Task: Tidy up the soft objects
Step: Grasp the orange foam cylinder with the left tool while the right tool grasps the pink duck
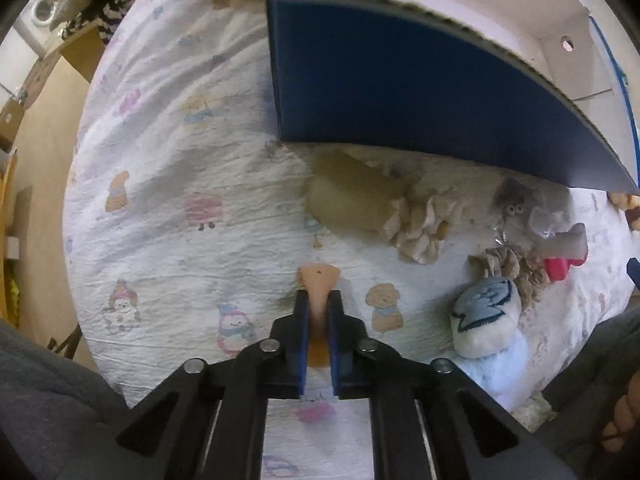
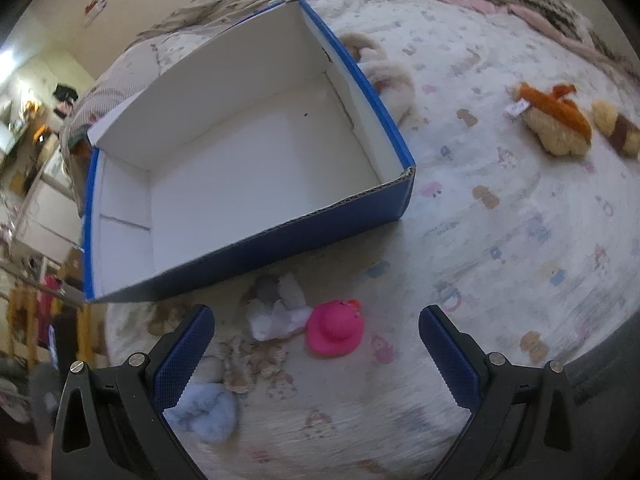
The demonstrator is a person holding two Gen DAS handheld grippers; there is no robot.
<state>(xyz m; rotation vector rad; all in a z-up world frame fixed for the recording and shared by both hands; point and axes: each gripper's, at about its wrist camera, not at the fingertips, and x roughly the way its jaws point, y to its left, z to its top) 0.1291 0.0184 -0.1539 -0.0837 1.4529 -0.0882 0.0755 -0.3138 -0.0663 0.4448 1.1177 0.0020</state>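
Left gripper (image 1: 318, 308): jaws clenched on a small peach-coloured soft piece (image 1: 319, 280), held above the printed bedsheet (image 1: 168, 184). Right gripper (image 2: 316, 344): jaws spread wide, holding nothing, poised over a pink hat (image 2: 335, 329) and a white-and-grey plush (image 2: 276, 312). The blue box (image 2: 256, 152) lies just beyond, its white inside bare. Judged step: first item in transit. Next move calls for lifting it over the near wall and releasing inside.

A bed (image 2: 500, 220) with a white cartoon-print sheet is carrying everything: an open blue box (image 2: 240, 168) is sitting on it, a pink toy hat (image 2: 335, 328) is lying near the box's front wall, and an orange-and-tan plush (image 2: 554, 120) is resting well apart.
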